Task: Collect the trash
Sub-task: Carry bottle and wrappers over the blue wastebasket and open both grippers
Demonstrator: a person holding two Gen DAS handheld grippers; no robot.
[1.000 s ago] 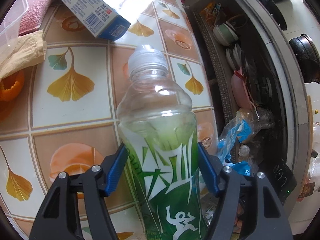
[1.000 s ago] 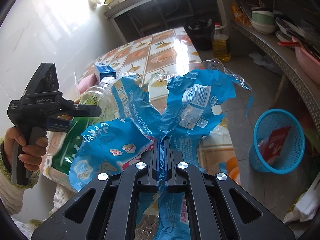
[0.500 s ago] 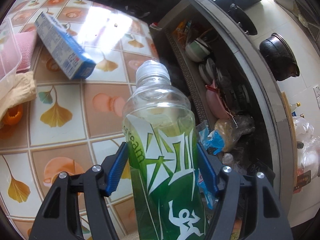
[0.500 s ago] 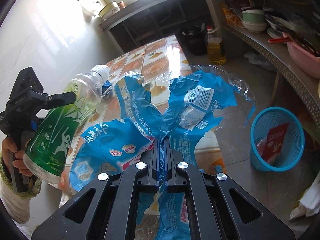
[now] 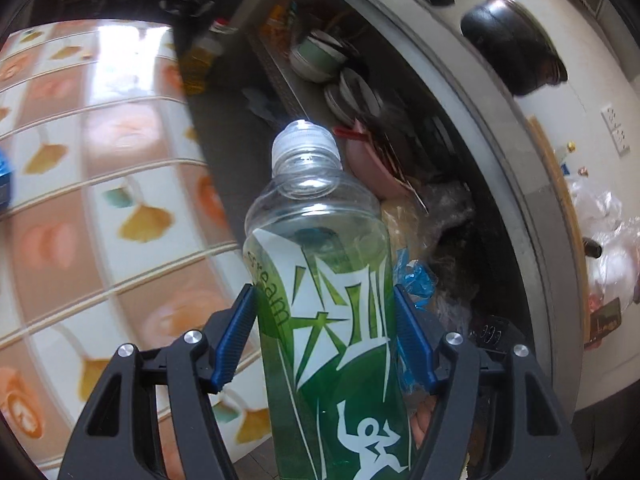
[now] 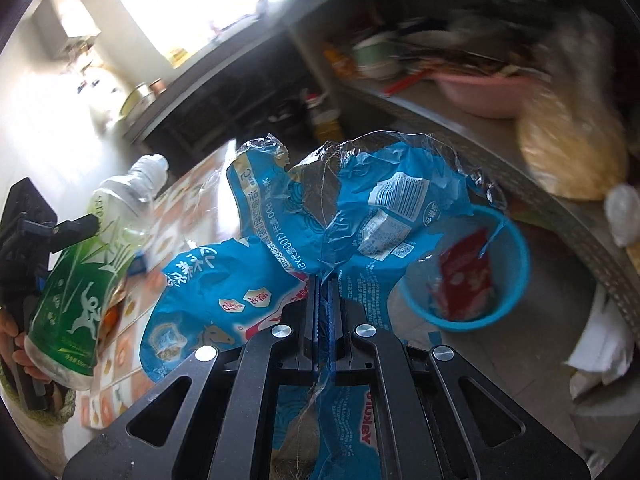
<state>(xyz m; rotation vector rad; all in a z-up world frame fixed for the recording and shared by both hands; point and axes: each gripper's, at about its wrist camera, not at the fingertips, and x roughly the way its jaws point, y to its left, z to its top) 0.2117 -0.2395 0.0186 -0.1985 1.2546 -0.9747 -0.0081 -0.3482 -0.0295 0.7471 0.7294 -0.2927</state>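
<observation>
Tiled table (image 5: 100, 208) sits left, its right edge facing a bare floor strip that runs along the cluttered shelf (image 6: 500, 152). Blue basket (image 6: 516, 280) stands on that floor beside the shelf, red wrapper (image 6: 464, 276) inside. Right gripper (image 6: 322, 292) clamped tight on blue plastic bag (image 6: 280, 248), held over the floor near the basket. Left gripper (image 5: 324, 336) pads squeezing green-labelled bottle (image 5: 328, 312), capped, airborne past the table's right edge.

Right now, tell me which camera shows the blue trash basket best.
The right wrist view: the blue basket sits on the floor with a red wrapper inside, partly behind the blue plastic bag. The left wrist view doesn't show it.
</observation>
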